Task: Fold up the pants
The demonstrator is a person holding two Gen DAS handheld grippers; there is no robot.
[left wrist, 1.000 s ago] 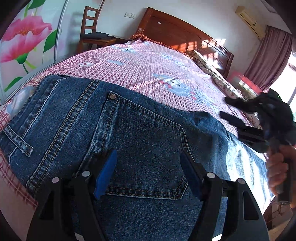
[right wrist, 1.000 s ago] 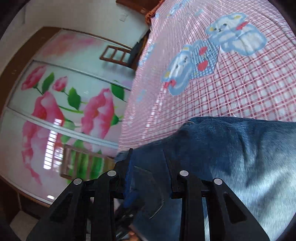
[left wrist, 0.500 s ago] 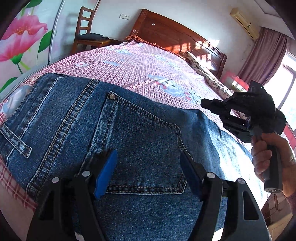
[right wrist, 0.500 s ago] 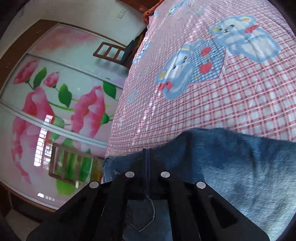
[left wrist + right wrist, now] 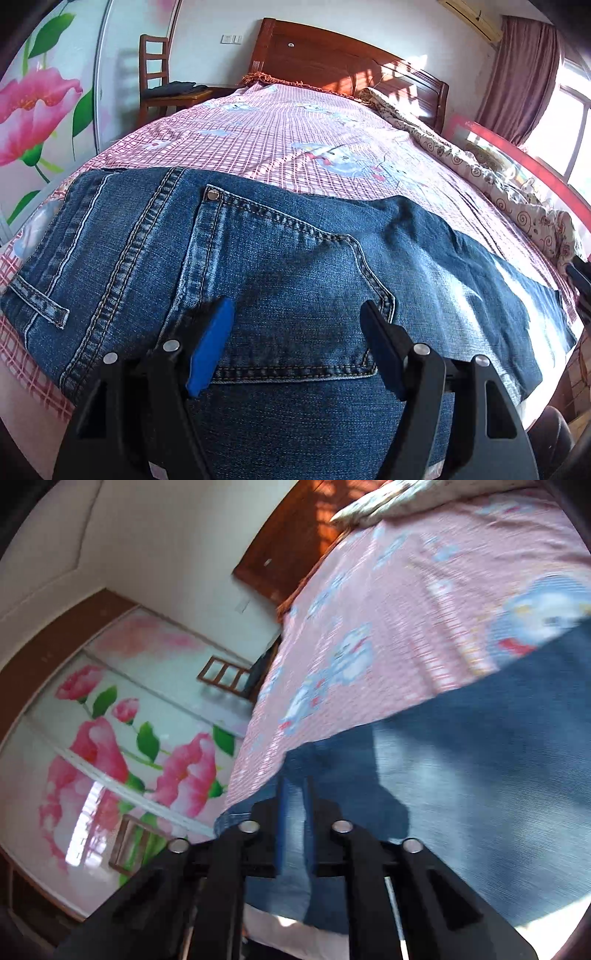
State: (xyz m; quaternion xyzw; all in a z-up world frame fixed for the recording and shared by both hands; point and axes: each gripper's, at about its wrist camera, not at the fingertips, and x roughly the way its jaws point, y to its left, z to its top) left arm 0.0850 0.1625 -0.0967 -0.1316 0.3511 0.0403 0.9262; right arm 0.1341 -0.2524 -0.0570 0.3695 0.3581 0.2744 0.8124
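Blue jeans (image 5: 280, 258) lie flat across the foot of the bed, back pocket up, waistband at the left and legs running right. My left gripper (image 5: 297, 343) is open, its blue pads spread above the back pocket, holding nothing. In the right wrist view the jeans (image 5: 461, 775) fill the lower right, blurred by motion. My right gripper (image 5: 293, 819) has its pads a narrow gap apart with nothing between them, just above the denim. Only a black sliver of the right gripper (image 5: 580, 280) shows at the far right edge of the left wrist view.
The bed has a pink checked sheet (image 5: 295, 140) with cartoon prints and a wooden headboard (image 5: 343, 62). A rolled quilt (image 5: 498, 173) lies along the right side. A wooden chair (image 5: 162, 85) and flowered wardrobe doors (image 5: 110, 746) stand to the left.
My right gripper was shut half a second ago and now shows a narrow gap. It has swung away to the right, almost out of the left wrist view. My left gripper stayed open over the pocket.
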